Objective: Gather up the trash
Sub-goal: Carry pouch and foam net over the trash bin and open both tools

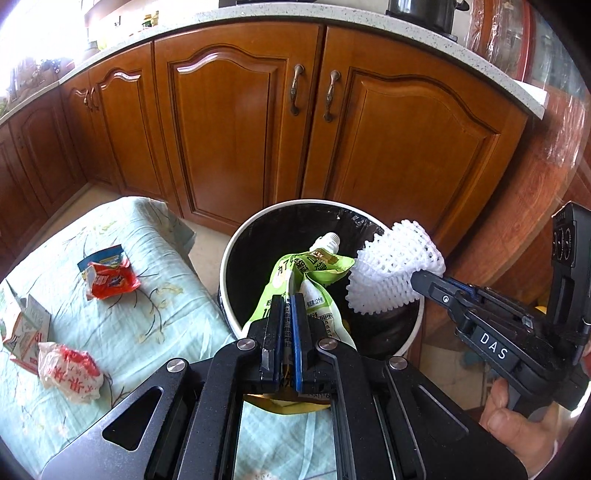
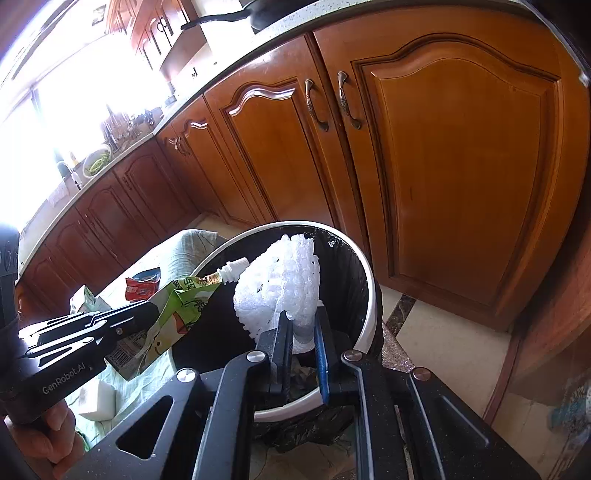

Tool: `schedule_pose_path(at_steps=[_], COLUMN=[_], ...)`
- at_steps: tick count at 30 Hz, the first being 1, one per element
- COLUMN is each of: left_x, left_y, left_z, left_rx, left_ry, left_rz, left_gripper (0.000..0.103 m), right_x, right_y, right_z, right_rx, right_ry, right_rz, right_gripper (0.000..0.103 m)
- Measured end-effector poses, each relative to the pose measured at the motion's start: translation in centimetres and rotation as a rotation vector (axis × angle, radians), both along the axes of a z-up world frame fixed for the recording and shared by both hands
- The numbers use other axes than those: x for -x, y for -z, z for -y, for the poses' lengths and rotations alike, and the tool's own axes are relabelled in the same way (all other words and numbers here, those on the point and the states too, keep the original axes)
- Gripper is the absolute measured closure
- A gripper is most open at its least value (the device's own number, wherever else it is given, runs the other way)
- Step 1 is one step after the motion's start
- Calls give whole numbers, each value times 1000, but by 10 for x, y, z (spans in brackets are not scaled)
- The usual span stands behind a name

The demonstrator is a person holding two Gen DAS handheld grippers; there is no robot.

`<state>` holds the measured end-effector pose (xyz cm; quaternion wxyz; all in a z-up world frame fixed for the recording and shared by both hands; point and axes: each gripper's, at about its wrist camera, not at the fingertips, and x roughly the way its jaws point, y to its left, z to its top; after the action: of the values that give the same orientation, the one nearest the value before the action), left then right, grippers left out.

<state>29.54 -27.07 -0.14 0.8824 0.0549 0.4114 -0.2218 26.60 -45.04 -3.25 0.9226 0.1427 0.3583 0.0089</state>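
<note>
Left gripper [image 1: 287, 299] jaws clamp a green spouted pouch [image 1: 295, 280] over the black-lined bin [image 1: 258, 229]; only its view shows a red wrapper [image 1: 109, 275] at nine o'clock on the cloth-covered tabletop [image 1: 147, 325]. Right gripper [image 2: 301, 325] jaws pinch white foam netting [image 2: 280, 288], poking toward twelve o'clock above the bin.

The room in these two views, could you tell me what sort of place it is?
Most likely a home kitchen: wooden cabinet doors under a speckled stone countertop, a black pot on top, and a lined trash bin on the floor.
</note>
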Motion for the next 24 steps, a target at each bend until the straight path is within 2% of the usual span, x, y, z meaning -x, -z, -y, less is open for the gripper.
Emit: schedule_pose_path(at_steps=[6,8,9,10,11,13,14,17,21,24], left_x=[-9,-10,-10,-10,-10,-9,-7,0,14,28], left_y=[8,9,9,9,8,7,6,1,-2,-1], left_z=[11,13,12,13,13,10,7,-3,-26,-46], left_rx=[-22,-19,-14,-13,-14,-9,-2,17,79,106], left_ry=[10,17,20,21,21,13,7,-15,-52,-83], left_rz=[-22,-35,-37,-38,-38,-33,-26,-11,-19,-25], left_gripper=[99,98,98,96,93,74,72,70,61,59], right_x=[-6,-5,-6,-6,-5,-1,2,12,27,37], right_y=[3,5,6,6,7,7,6,6,7,9], right_z=[1,5,6,8,9,10,11,12,9,2], right_rx=[1,-18,-26,-32,-38,-50,-54,-77,-118,-145], right_ry=[4,14,15,18,22,28,33,47,52,51], right_rz=[-10,-11,-12,-11,-8,1,7,27,56,64], right_gripper=[86,73,64,58,58,58,58,54,30,28])
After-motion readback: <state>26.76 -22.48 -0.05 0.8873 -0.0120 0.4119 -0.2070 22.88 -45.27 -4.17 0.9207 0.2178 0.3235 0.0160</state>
